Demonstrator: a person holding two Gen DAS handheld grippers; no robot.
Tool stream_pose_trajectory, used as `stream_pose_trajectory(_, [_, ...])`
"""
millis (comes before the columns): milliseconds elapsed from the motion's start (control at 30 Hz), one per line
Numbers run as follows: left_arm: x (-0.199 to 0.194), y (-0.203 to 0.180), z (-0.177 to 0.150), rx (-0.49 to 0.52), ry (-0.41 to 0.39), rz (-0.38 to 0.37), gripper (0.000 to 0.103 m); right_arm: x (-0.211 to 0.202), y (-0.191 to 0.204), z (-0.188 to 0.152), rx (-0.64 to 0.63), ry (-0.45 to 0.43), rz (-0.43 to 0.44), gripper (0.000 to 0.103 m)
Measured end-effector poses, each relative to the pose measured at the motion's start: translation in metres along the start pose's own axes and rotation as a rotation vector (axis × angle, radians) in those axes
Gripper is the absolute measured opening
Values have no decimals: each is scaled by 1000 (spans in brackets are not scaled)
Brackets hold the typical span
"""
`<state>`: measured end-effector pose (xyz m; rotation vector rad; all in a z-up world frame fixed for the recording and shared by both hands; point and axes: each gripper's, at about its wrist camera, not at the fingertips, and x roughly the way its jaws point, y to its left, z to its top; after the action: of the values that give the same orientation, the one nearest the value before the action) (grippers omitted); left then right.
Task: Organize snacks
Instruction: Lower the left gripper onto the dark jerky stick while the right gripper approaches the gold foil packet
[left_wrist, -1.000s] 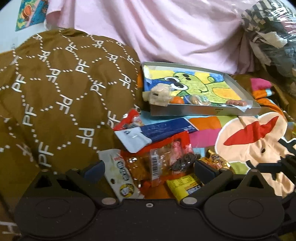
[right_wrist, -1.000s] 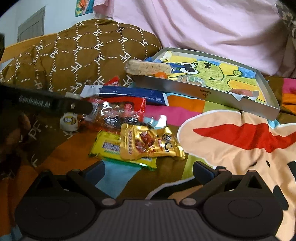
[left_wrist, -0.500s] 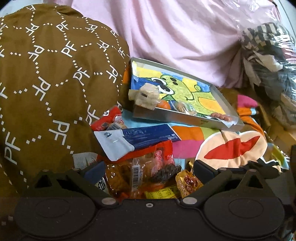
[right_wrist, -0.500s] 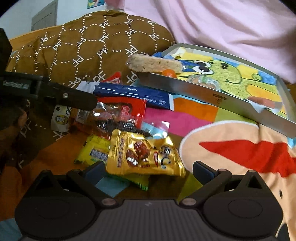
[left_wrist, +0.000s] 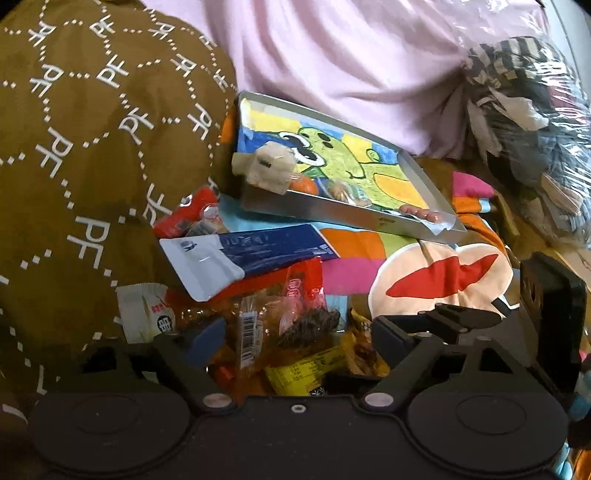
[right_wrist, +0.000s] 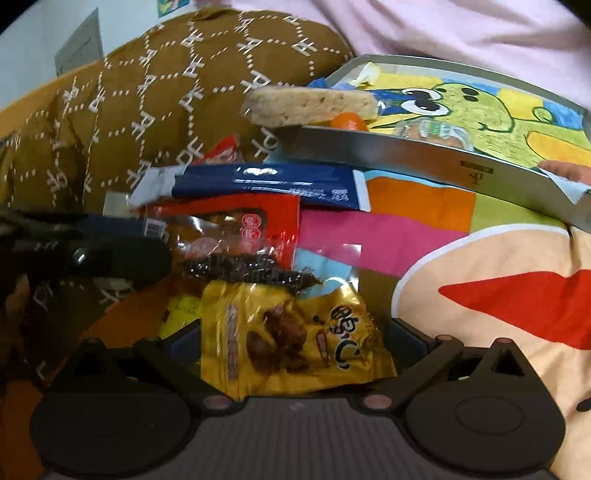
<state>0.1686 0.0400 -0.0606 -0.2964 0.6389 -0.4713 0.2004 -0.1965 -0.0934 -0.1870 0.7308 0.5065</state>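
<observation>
1. The tray (left_wrist: 369, 214) served as the landmark: a shallow metal tray with a green cartoon drawing inside, lying on a bright cartoon blanket (right_wrist: 498, 295).
2. A pale bar (right_wrist: 310, 105) lay over the tray's near-left corner, an orange sweet (right_wrist: 349, 121) just beside it inside the tray.
3. In front of the tray lay the snack pile: a blue pack (left_wrist: 251, 254) nearest the tray, a red clear-windowed bag (left_wrist: 291, 310) below it, then a gold pack (right_wrist: 295, 343) and a yellow pack (left_wrist: 299, 373).
4. A white sachet (left_wrist: 144, 314) sat left of the pile, against a brown pillow (left_wrist: 92, 147).
5. The left gripper (left_wrist: 295, 339) was closing, jaws around the red bag and not seen pressing it.
6. The right gripper (right_wrist: 295, 347) stood wide, its fingers either side of the gold pack; no pinch was visible.
</observation>
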Motion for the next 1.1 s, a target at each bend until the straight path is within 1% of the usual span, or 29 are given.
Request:
stream_pose_trajectory(33, [1,0,0,3,0,10,73,0,0,-1,11,-1,-1,103])
stream_pose_trajectory(67, [1,0,0,10,3,23,71,-1,1,-1,23,-2,-5,103])
stream_pose_trajectory(100, [1,0,0,17,3,33,65,-2,1,-2,30,-4,-5,102])
stream_pose_trajectory(167, [3,-1,0,25,15,48,50,-6,1,-5,42,-4,-3,101])
stream_pose_trajectory(200, [5,-1,1,28,36,55,38,-8,1,-7,46,-5,-1,100])
stream_pose_trajectory(233, [6,0,1,26,48,61,31,-10,0,-8,49,-7,-2,99])
stream_pose_trajectory(267, [7,0,0,20,61,60,29,-13,0,-9,49,-10,-5,98])
stream_pose_trajectory(333, [9,0,0,14,90,50,20,-20,-1,-13,55,-11,-7,96])
stream_pose_trajectory(433, [8,-5,-2,25,111,26,18,-30,-4,-19,71,-12,-10,92])
stream_pose_trajectory(567, [2,-18,-8,82,123,-28,17,-46,-3,-27,61,-36,-27,89])
stream_pose_trajectory(633, [3,-25,-11,114,141,-55,18,-54,0,-31,43,-45,-39,87])
stream_pose_trajectory(667, [3,-27,-13,126,148,-71,18,-57,2,-33,33,-48,-45,87])
stream_pose_trajectory(733, [2,-31,-16,153,155,-98,24,-63,5,-39,20,-52,-50,84])
stream_pose_trajectory(800, [2,-35,-19,181,155,-114,27,-68,6,-46,24,-45,-50,78])
stream_pose_trajectory(900, [2,-39,-23,210,165,-122,27,-73,6,-58,38,-31,-53,77])
stream_pose_trajectory(933, [3,-41,-24,217,169,-120,29,-76,5,-60,52,-32,-50,77])
stream_pose_trajectory(967, [4,-42,-25,224,174,-114,31,-79,3,-62,67,-31,-47,77])
stream_pose_trajectory(1033, [6,-43,-26,230,175,-102,48,-84,-1,-65,105,-29,-41,80])
stream_pose_trajectory(1067, [6,-43,-25,226,171,-95,53,-86,-4,-66,132,-29,-32,82])
stream_pose_trajectory(1100, [6,-43,-25,220,163,-87,62,-87,-7,-67,152,-30,-24,84])
